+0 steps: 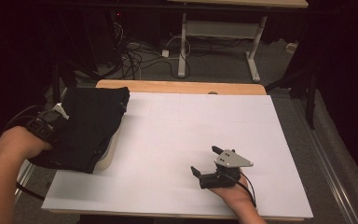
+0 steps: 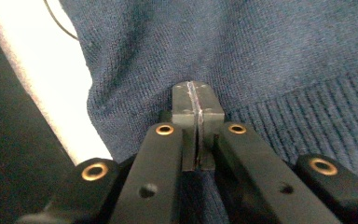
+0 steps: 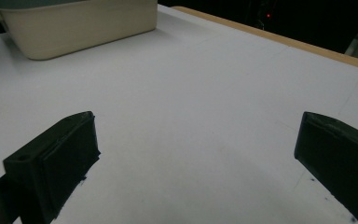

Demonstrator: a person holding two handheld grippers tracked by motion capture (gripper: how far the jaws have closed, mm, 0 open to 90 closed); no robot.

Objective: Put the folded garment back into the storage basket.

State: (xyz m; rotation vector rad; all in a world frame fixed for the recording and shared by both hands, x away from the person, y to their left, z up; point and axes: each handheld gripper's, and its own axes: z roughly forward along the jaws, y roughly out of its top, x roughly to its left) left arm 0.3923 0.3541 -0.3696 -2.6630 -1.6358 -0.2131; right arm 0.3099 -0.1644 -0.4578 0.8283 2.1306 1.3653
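While the dark knit is being pinched at the far left, the rest is being noted line by line:

Left jaws: being pressed together on a fold of the dark blue knitted garment [image 2: 261, 56], the left gripper [image 2: 198, 100] being sunk into the cloth just beside its ribbed hem.
Right jaws: being held spread wide, with nothing between them; the right gripper [image 1: 209, 163] is being kept low over the bare sheet at the near right, well apart from the garment.
Garment: being draped over a cream tub [image 3: 74, 25] at the left edge of the table, part of it hanging over the near left side.
Step in hand: judged to be the lifting of the garment out of the tub, one edge being gripped.
Next move: a second grip by the open right gripper is probably being called for, on a free edge, so the cloth can be spread flat.
Surface: a white sheet [image 1: 186, 135] is being used over a wooden table [image 1: 177, 87].
Room: dim; cables and another table's legs are being seen on the grey floor beyond.
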